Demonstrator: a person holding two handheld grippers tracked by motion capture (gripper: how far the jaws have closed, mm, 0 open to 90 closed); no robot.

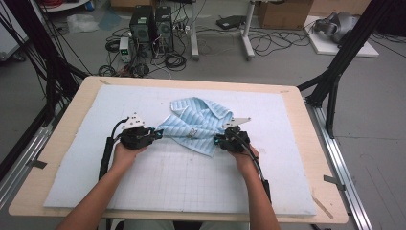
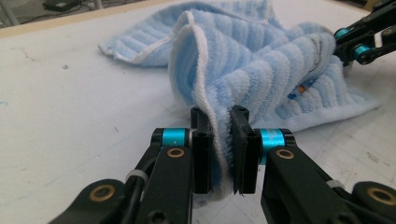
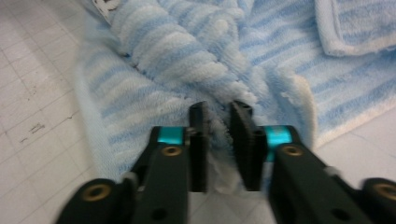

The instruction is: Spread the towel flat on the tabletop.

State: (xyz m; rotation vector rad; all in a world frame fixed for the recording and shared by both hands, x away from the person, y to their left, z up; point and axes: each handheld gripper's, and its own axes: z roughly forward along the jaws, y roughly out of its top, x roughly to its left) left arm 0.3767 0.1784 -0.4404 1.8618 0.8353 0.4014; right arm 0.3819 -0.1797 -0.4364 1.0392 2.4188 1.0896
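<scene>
A light blue striped towel (image 1: 196, 122) lies crumpled on the middle of the white grid mat (image 1: 158, 182). My left gripper (image 1: 155, 133) is at the towel's left end. In the left gripper view it (image 2: 219, 116) is shut on the towel's (image 2: 261, 60) white-edged hem, which stands up between the pads. My right gripper (image 1: 218, 140) is at the towel's near right corner. In the right gripper view its pads (image 3: 219, 112) pinch a thick fold of the towel (image 3: 177, 56). The right gripper's tips (image 2: 359, 39) also appear at the far right of the left gripper view.
The mat covers a wooden table (image 1: 57, 143) with rounded corners. Black frame posts (image 1: 335, 72) stand at both far sides. Computer towers (image 1: 151, 28), cables and boxes sit on the floor beyond the table's far edge.
</scene>
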